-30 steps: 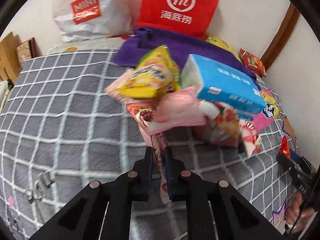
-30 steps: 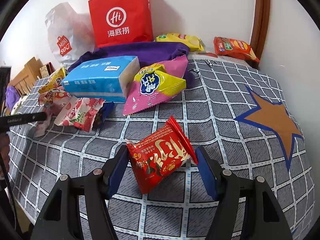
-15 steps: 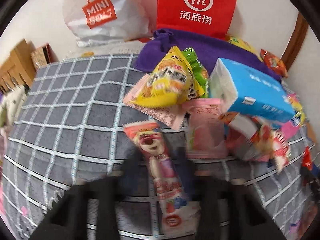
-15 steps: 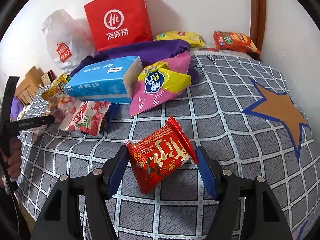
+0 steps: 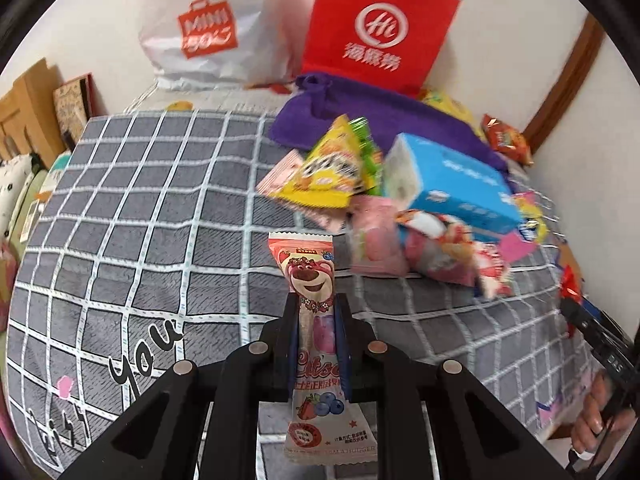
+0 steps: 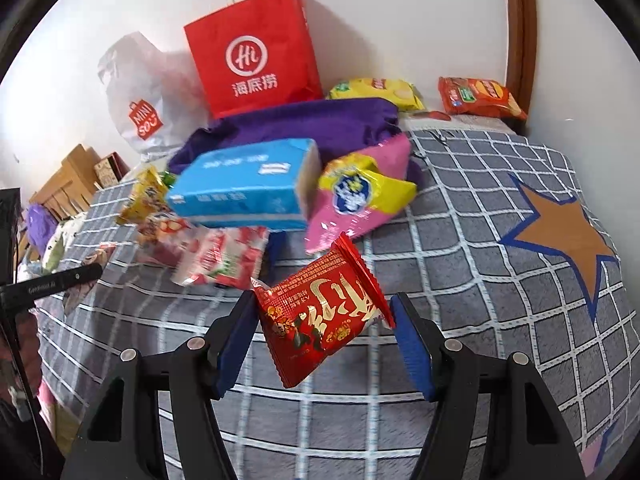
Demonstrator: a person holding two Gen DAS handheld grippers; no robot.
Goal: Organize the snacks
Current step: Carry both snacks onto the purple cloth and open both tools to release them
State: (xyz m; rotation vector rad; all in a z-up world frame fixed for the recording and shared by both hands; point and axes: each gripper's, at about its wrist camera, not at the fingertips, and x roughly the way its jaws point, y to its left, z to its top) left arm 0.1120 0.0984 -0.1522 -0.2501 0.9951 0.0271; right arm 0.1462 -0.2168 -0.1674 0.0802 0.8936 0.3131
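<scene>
My left gripper (image 5: pixel 317 312) is shut on a long pink bear snack stick (image 5: pixel 310 280) and holds it upright above the grey checked blanket (image 5: pixel 140 240). My right gripper (image 6: pixel 324 312) is shut on a red snack packet (image 6: pixel 320 320), its pads pressing both side edges, held above the blanket (image 6: pixel 480 280). A pile of snacks lies behind: a blue tissue pack (image 6: pixel 244 184), a pink-and-yellow bag (image 6: pixel 360 196), a strawberry packet (image 6: pixel 224 260) and a yellow bag (image 5: pixel 328 168).
A red paper bag (image 6: pixel 256 48) and a white Miniso bag (image 6: pixel 140 92) stand against the wall behind a purple cloth (image 6: pixel 304 124). Yellow (image 6: pixel 380 90) and orange (image 6: pixel 476 96) chip bags lie at the back right. A wooden door frame (image 6: pixel 520 36) borders the right side.
The left gripper has pulled the bear snack stick free of the pile and drawn it back and leftward. The right gripper has lifted the red packet slightly toward the pile.
</scene>
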